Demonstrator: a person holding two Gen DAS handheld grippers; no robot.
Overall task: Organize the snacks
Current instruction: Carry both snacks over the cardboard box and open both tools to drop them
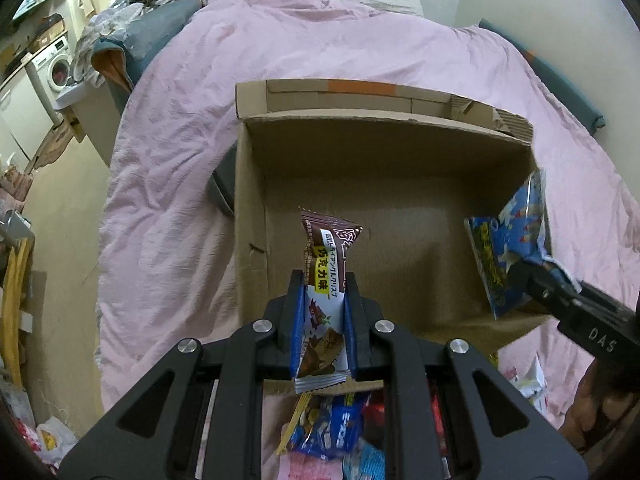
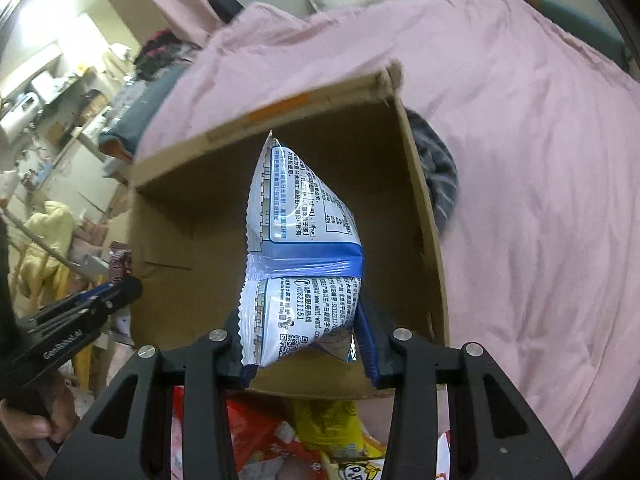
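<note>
A: Snacks, two in hand. Chocolate wafer pack (image 1: 329, 276) is pinched between the left gripper (image 1: 323, 280) fingers, held upright over the near edge of the cardboard box (image 1: 360, 148). Box sits on the pink duvet (image 1: 192, 128).

B: Right side?

A: Right gripper (image 2: 304, 344) is clamped on the bottom of a blue-and-white snack bag (image 2: 298, 240), printed back facing the camera. In the left view that same bag shows at the box's right wall, blue front out.

B: Why held like that?

A: My read: both grabbed by one end so the packs hang free and can drop straight in. Box floor looks bare, so probably the first items going in.

B: Where's the rest?

A: Loose snack pile (image 1: 332, 436) on the duvet just outside the box's near edge, under both grippers; red and yellow packs (image 2: 304, 436) in the right view.

B: Risks?

A: Puffy bag could slip or crush. Dark object beside the box's outer wall, can't tell what.
</note>
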